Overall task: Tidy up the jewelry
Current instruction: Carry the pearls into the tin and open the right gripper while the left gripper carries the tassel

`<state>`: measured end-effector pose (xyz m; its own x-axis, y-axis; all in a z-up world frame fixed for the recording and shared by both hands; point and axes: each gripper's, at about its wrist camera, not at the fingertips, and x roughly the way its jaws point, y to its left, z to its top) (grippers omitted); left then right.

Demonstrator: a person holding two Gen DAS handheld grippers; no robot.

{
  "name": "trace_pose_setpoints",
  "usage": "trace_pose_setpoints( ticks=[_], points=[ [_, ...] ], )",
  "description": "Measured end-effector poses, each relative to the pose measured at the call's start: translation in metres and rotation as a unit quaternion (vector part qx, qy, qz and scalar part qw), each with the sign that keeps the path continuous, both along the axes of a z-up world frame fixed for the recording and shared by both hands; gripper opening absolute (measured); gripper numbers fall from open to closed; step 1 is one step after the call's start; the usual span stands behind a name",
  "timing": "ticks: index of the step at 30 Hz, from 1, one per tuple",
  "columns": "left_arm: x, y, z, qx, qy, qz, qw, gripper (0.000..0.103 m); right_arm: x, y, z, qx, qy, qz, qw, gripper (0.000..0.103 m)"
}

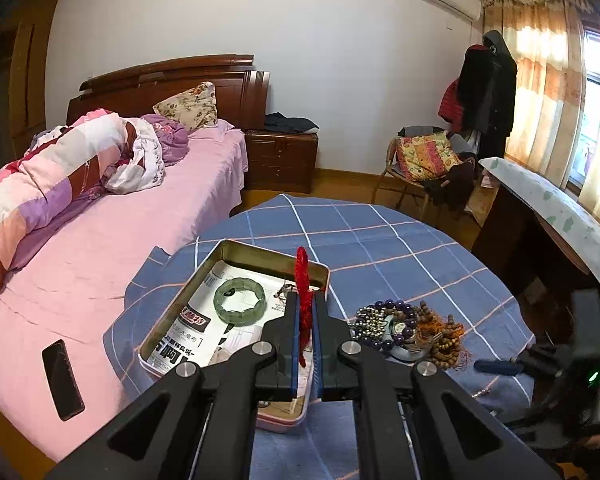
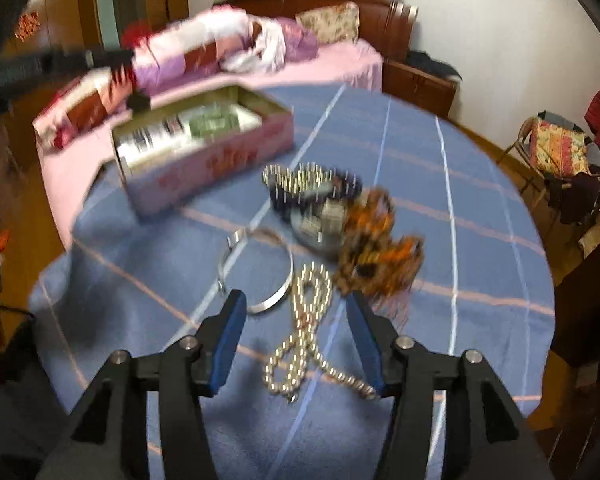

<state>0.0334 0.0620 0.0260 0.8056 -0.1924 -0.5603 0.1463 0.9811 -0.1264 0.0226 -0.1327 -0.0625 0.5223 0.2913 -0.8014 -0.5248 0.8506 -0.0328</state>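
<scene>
Left wrist: left gripper (image 1: 306,316) clamped on red cord (image 1: 303,280), held over tin (image 1: 172,312) w/ jade bangle (image 1: 240,300), likely for drop-in. Right gripper (image 2: 296,332) apart, straddling pearls (image 2: 304,336) on cloth (image 2: 420,168), prob. next pick.

Chinese print, unreadable, on newspaper (image 1: 204,320) lining tin (image 1: 236,246)

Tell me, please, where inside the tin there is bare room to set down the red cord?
The paper lining on the near side of the green bangle lies bare. Around the bangle and the far right corner by the small dark trinket it is crowded.
</scene>
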Motion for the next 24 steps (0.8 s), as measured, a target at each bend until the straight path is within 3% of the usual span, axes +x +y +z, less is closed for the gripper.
trace_pose_setpoints(
  ticks=[5,6,9,10,17,24],
  points=[
    [0.006,0.006,-0.008,-0.003,0.012,0.006,0.9999,0.004,0.011,0.002,-0.03,-0.018,0.023,-0.015,0.999,0.025],
    [0.007,0.008,-0.009,-0.002,0.014,0.008,0.9999,0.004,0.012,0.0,-0.03,-0.008,0.022,-0.016,1.0,0.018],
    [0.007,0.012,-0.01,-0.003,0.015,0.013,0.9998,0.004,0.01,-0.001,-0.022,-0.003,0.014,-0.019,1.0,0.015],
    [0.007,0.013,-0.009,-0.002,0.014,0.015,0.9998,0.004,0.006,-0.002,-0.015,-0.001,0.004,-0.018,1.0,0.007],
    [0.007,0.028,-0.003,-0.005,0.005,0.034,0.9994,0.004,-0.004,-0.004,0.037,0.017,-0.046,-0.013,0.999,0.008],
    [0.011,0.05,-0.001,-0.011,0.001,0.052,0.9986,0.004,0.01,0.024,0.072,0.043,-0.084,0.015,0.995,0.008]
  ],
)
